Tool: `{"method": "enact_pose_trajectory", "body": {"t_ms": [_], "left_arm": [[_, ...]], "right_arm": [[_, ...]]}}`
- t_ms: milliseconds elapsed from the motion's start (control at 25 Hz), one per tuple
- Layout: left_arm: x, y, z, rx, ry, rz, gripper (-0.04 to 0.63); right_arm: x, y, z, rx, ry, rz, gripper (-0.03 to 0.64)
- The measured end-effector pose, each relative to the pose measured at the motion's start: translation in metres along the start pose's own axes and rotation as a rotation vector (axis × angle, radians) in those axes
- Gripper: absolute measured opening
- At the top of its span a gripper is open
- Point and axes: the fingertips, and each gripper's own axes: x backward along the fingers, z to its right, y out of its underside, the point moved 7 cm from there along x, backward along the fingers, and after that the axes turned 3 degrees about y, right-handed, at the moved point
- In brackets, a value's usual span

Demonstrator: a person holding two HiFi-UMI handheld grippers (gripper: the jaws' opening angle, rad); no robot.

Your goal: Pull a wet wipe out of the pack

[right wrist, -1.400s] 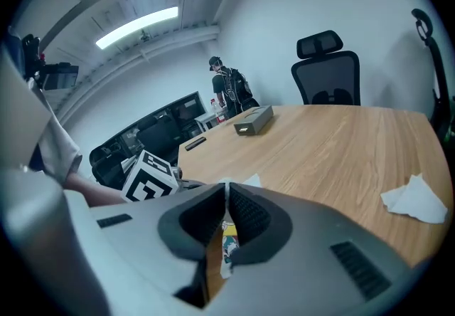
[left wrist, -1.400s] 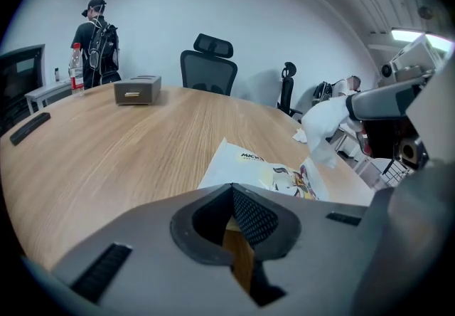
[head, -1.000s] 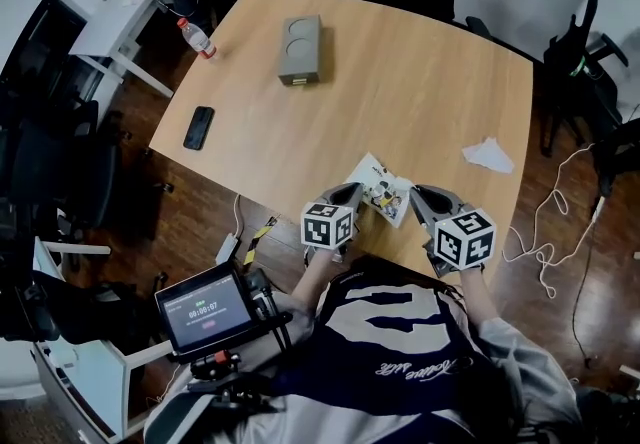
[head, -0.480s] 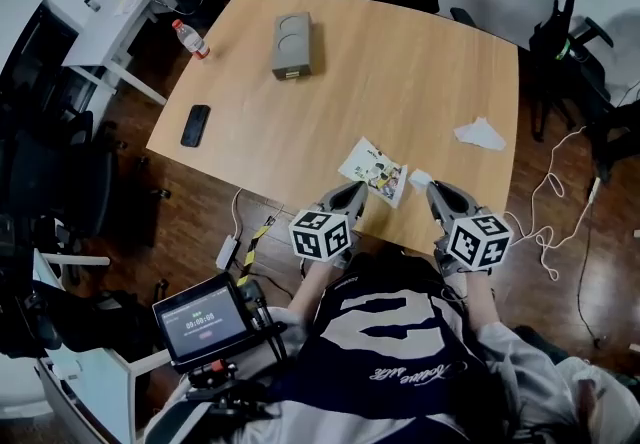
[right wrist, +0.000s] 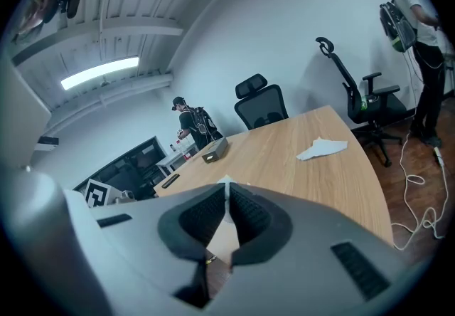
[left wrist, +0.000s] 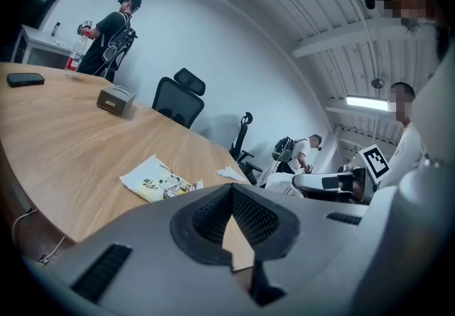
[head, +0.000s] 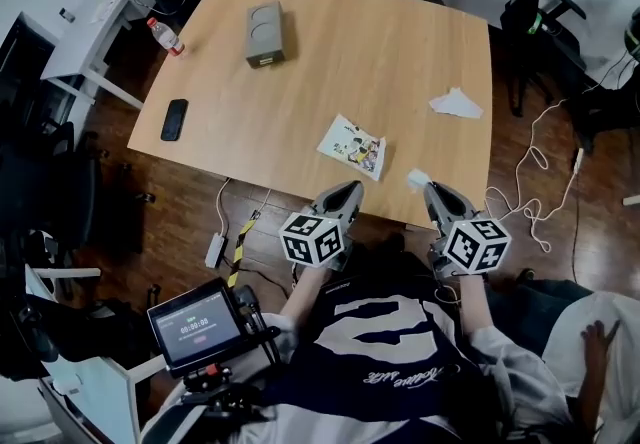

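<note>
Here, right claw (head: 432, 191) over table (head: 380, 52) edge, pointing forward, pinches wet wipe (head: 417, 177); left claw (head: 351, 189) alongside, clenched empty, near pack (head: 352, 146).

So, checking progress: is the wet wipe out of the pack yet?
Out. The right gripper pinches the white wet wipe, clear of the pack lying flat on the table.

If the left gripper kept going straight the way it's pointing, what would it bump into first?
Probably the light wooden tabletop, just right of the pale cartoon-printed wipe pack. The left gripper points slightly down, its closed jaws aimed beside the pack, though depth is hard to judge.
</note>
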Motion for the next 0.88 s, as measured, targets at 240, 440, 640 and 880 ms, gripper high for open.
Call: {"method": "enact_pose_trajectory", "body": {"t_ms": [240,440,640,880], "left_arm": [[-0.001,0.012,0.024,-0.015,0.021,0.006,0.003],[-0.005,0.014,0.056,-0.023,0.05,0.02,0.003],[-0.002,0.029,0.097,-0.019,0.067,0.038,0.003],[0.018,0.055,0.143,-0.006,0.063,0.056,0.003]], "right_arm": [[0.024,0.006,0.007,-0.012,-0.003,0.041,0.015],[0.047,0.002,0.009,0.01,-0.011,0.055,0.015],[0.084,0.009,0.012,0.031,-0.022,0.068,0.015],[0.122,0.028,0.013,0.05,-0.047,0.07,0.015]]}}
